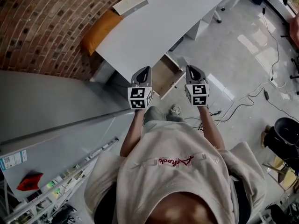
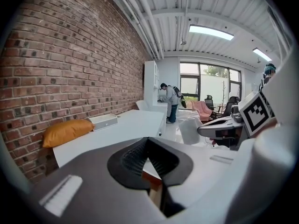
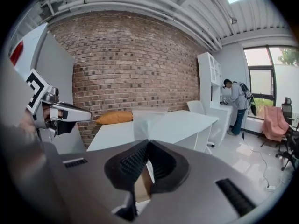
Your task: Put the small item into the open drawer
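A white desk [image 1: 154, 22] stands ahead of me, and its wooden drawer [image 1: 164, 76] is pulled open below the near edge. My right gripper [image 1: 195, 71] hovers just right of the drawer. It is shut on a small translucent plastic item [image 3: 149, 118], which sticks up past the jaw tips and also shows from the side as the pale item [image 2: 189, 130]. My left gripper [image 1: 143, 73] hangs at the drawer's left side, over the desk's near corner. Its jaws [image 2: 147, 140] meet with nothing between them.
An orange cushion [image 1: 99, 30] lies between the desk and the brick wall. A flat white box [image 1: 130, 3] sits at the desk's far end. A grey cabinet top [image 1: 51, 106] is on my left. Cables [image 1: 252, 99] and a black bin [image 1: 286, 134] are on the floor to the right. A person [image 2: 172, 101] stands far off.
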Demonstrator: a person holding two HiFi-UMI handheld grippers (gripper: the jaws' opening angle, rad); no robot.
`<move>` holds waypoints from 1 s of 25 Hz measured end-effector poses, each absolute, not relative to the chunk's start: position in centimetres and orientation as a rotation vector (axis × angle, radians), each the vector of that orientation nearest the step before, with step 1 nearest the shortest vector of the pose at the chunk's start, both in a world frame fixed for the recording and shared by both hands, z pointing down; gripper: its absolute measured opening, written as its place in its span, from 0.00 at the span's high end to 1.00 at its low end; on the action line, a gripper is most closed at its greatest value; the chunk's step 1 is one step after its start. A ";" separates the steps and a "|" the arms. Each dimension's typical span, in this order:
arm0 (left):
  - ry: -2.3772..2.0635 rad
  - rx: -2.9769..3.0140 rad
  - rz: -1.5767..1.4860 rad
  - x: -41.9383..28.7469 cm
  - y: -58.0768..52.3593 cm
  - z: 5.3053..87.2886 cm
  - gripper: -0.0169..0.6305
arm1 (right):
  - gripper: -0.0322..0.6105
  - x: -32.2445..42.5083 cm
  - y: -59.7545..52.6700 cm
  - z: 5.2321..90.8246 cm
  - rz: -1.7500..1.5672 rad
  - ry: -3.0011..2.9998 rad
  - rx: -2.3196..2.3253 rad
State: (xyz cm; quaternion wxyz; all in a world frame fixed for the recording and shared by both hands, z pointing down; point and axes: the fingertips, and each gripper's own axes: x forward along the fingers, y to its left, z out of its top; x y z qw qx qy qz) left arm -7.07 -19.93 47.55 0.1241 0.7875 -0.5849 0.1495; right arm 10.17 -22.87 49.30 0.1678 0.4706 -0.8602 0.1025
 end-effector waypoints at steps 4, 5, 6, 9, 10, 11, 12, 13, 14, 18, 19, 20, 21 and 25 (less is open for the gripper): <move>-1.690 2.282 0.442 -7.7 -19.6 48.4 0.96 | 0.93 9.6 -22.4 50.6 0.305 -2.420 1.299; -1.687 2.281 0.442 -8.0 -19.6 48.6 0.96 | 0.93 9.4 -22.4 50.9 0.307 -2.412 1.293; -1.682 2.279 0.441 -8.3 -19.6 48.8 0.96 | 0.93 9.1 -22.4 51.2 0.307 -2.405 1.288; -1.664 2.276 0.435 -9.7 -19.6 49.6 0.96 | 0.93 7.9 -22.7 51.7 0.294 -2.401 1.291; -1.657 2.277 0.432 -10.1 -19.8 49.9 0.96 | 0.93 7.4 -22.9 51.9 0.286 -2.401 1.295; -1.649 2.278 0.428 -10.6 -20.0 50.2 0.96 | 0.93 7.0 -23.1 52.0 0.278 -2.397 1.295; -1.639 2.280 0.427 -10.9 -20.1 50.4 0.96 | 0.93 6.6 -23.2 52.1 0.272 -2.391 1.293; -1.627 2.285 0.428 -11.3 -20.2 50.7 0.96 | 0.93 6.2 -23.2 52.4 0.271 -2.383 1.292; -1.613 2.291 0.431 -11.6 -20.2 51.1 0.96 | 0.93 5.8 -23.0 52.6 0.272 -2.374 1.292; -1.567 2.322 0.440 -12.4 -20.9 52.4 0.96 | 0.93 4.8 -22.9 53.8 0.282 -2.339 1.306; -1.557 2.329 0.444 -12.6 -21.2 52.7 0.96 | 0.93 4.5 -23.0 54.1 0.286 -2.334 1.310; -1.546 2.336 0.448 -12.9 -21.4 53.1 0.96 | 0.93 4.1 -22.9 54.4 0.291 -2.331 1.314; -1.535 2.340 0.454 -13.1 -21.5 53.5 0.96 | 0.93 3.9 -22.7 54.8 0.299 -2.327 1.317; -1.489 2.329 0.466 -13.4 -21.1 55.7 0.96 | 0.93 3.2 -20.9 57.0 0.361 -2.287 1.313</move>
